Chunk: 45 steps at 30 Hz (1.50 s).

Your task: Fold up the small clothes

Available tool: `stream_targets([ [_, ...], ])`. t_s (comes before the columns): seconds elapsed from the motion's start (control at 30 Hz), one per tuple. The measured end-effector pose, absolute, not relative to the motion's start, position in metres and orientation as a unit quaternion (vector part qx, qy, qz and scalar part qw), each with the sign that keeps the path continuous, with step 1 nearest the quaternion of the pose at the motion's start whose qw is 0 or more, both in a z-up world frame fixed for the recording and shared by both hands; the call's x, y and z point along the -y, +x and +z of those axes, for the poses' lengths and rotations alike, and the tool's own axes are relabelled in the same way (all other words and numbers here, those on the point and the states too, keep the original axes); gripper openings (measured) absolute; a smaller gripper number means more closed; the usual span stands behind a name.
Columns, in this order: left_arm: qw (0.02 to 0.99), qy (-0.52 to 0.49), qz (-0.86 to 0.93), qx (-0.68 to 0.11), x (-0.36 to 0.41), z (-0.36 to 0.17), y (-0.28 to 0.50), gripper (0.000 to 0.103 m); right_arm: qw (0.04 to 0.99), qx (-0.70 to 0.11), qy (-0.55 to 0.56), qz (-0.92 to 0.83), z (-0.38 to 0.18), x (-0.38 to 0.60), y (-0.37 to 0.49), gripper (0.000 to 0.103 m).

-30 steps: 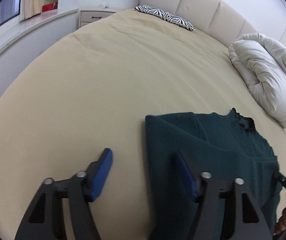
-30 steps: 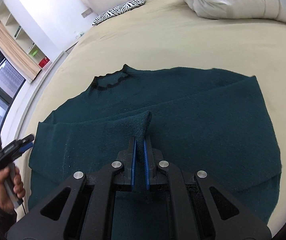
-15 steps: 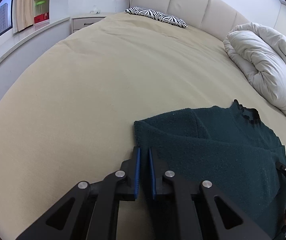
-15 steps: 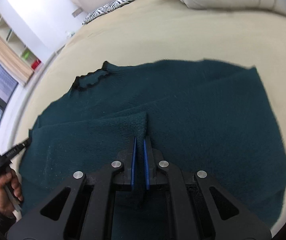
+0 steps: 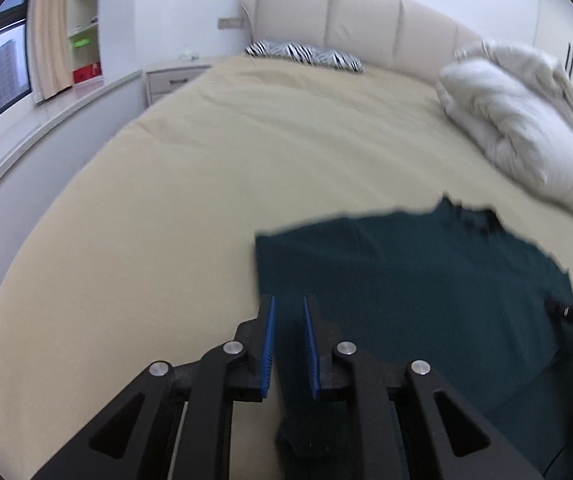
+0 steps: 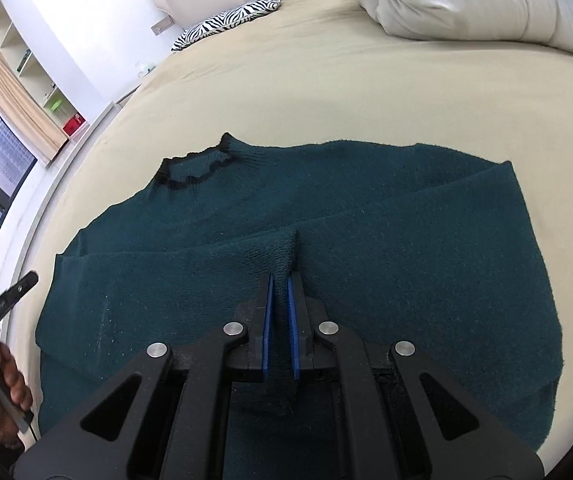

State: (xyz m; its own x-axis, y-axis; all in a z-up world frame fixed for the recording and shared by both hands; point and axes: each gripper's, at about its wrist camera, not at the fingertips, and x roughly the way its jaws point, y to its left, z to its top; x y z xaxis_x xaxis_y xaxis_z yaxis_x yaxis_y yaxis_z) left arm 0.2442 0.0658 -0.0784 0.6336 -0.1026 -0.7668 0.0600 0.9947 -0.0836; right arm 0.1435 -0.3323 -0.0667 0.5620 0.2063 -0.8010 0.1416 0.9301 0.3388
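R gripper (image 6: pixel 280 284) clamped on sweater (image 6: pixel 406 240)

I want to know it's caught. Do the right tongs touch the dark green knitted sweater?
Touching: right wrist view shows right tongs pinching the dark green knitted sweater's fold.

Both wrist views look down (close) at sweater (image 5: pixel 406 280).

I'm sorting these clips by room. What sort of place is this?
Most likely a bedroom: a wide bed with a beige sheet, a padded cream headboard, a zebra-striped pillow and a small bedside drawer cabinet.
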Motion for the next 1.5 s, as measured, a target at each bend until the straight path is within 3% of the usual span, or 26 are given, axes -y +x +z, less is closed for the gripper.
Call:
stream_targets([
  [0.13, 0.899, -0.032, -0.045, -0.435, -0.074, -0.096, 0.236, 0.022, 0.861, -0.460, 0.216, 0.031, -0.080, 0.344, 0.135, 0.011],
  [0.3, 0.911, -0.018, -0.042, -0.410, -0.072, -0.073, 0.212, 0.021, 0.870, -0.447, 0.208, -0.004, -0.057, 0.352, 0.114, 0.036],
  [0.47, 0.896, 0.042, -0.053, -0.439, -0.046, -0.087, 0.202, 0.024, 0.881, -0.430, 0.194, 0.039, -0.037, 0.326, 0.108, 0.036],
  [0.5, 0.893, 0.046, -0.052, -0.444, -0.047, -0.093, 0.202, 0.027, 0.876, -0.444, 0.183, 0.042, -0.042, 0.319, 0.111, 0.037],
  [0.53, 0.894, 0.043, -0.049, -0.444, -0.050, -0.095, 0.202, 0.036, 0.866, -0.469, 0.170, 0.041, -0.052, 0.313, 0.115, 0.038],
  [0.6, 0.891, 0.019, -0.046, -0.450, -0.061, -0.089, 0.199, 0.040, 0.847, -0.506, 0.159, 0.029, -0.074, 0.311, 0.117, 0.038],
  [0.7, 0.899, 0.003, -0.051, -0.435, -0.076, -0.067, 0.175, 0.041, 0.857, -0.481, 0.185, 0.009, -0.062, 0.326, 0.098, 0.038],
  [0.83, 0.898, -0.059, -0.081, -0.428, -0.104, -0.049, 0.123, 0.060, 0.876, -0.435, 0.208, 0.019, -0.029, 0.342, 0.049, 0.039],
  [1.17, 0.808, -0.209, -0.169, -0.524, -0.143, -0.079, -0.016, 0.060, 0.857, -0.433, 0.269, 0.075, -0.005, 0.375, -0.115, 0.041],
  [1.5, 0.735, -0.292, -0.221, -0.571, -0.147, -0.108, -0.045, 0.060, 0.816, -0.457, 0.349, 0.062, -0.030, 0.421, -0.207, 0.041],
])
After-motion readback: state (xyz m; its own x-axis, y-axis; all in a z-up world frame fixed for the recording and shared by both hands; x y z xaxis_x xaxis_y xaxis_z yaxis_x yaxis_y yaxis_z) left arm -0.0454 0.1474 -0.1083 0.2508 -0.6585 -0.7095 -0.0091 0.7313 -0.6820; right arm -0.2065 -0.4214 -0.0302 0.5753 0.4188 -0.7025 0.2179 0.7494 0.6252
